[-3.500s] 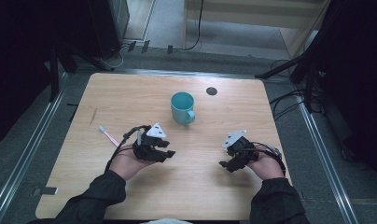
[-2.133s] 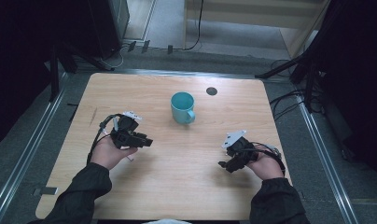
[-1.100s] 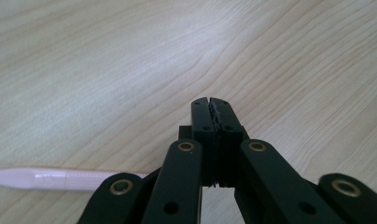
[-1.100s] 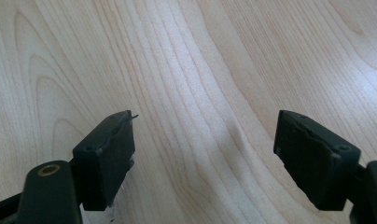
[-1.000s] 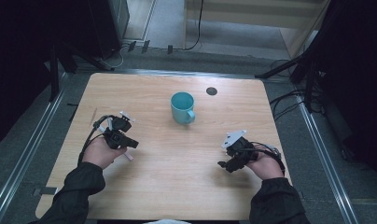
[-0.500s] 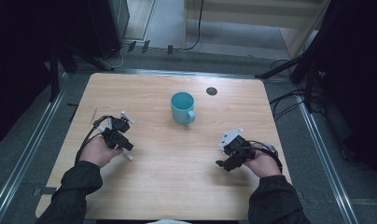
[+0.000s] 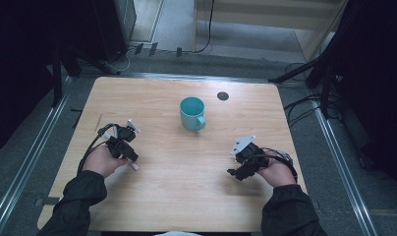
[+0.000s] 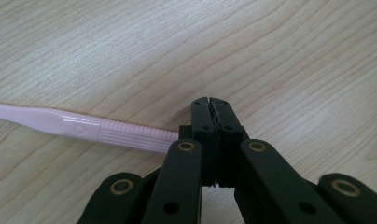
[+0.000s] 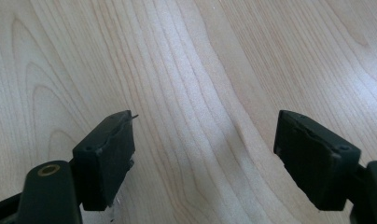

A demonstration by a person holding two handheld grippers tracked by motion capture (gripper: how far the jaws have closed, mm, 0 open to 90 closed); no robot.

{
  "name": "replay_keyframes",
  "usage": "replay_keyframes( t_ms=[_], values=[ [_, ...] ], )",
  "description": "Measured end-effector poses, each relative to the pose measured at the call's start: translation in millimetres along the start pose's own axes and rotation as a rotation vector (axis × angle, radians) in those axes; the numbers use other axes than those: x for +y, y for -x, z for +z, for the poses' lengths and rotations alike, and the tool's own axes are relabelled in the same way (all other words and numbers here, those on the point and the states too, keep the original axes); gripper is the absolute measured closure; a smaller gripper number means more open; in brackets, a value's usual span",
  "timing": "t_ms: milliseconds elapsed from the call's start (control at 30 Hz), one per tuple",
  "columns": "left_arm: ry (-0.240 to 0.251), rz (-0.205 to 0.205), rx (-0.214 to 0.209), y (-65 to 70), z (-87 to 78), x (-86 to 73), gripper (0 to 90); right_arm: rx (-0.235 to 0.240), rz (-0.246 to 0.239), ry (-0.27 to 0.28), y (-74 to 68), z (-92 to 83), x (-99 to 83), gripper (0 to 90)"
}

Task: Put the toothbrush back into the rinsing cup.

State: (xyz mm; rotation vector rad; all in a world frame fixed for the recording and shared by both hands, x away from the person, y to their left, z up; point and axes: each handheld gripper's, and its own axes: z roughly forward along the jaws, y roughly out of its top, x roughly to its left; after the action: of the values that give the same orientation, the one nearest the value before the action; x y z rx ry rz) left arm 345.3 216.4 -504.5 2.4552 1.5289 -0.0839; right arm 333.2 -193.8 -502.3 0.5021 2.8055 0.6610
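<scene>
At the left side of the pale wooden table (image 7: 177,191), the left gripper (image 8: 210,108) has its two black jaws pressed together on the ribbed end of a slim pink plastic toothbrush handle (image 8: 84,128), which sticks out sideways from the pads and lies low over the wood; whether it touches the surface I cannot tell. In the high view the left gripper (image 7: 130,156) holds that pink stick (image 7: 134,166) near the table's left edge, well apart from the teal ceramic mug (image 7: 192,113) standing upright near the middle. The right gripper (image 9: 203,154) has its jaws spread wide with nothing between them, low over bare wood at the right. So the pick-up looks done. What seems left is carrying the pink stick across, probably into the mug.
</scene>
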Motion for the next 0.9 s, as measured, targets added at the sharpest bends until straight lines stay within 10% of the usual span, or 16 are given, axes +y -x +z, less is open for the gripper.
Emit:
replay_keyframes(
  t_ms=[900],
  values=[
    [-0.015, -0.079, -0.019, -16.7, -3.9, -21.9, 89.1, 0.006, -0.008, 0.010, 2.6, 2.5, 7.1, 20.3]
  ],
)
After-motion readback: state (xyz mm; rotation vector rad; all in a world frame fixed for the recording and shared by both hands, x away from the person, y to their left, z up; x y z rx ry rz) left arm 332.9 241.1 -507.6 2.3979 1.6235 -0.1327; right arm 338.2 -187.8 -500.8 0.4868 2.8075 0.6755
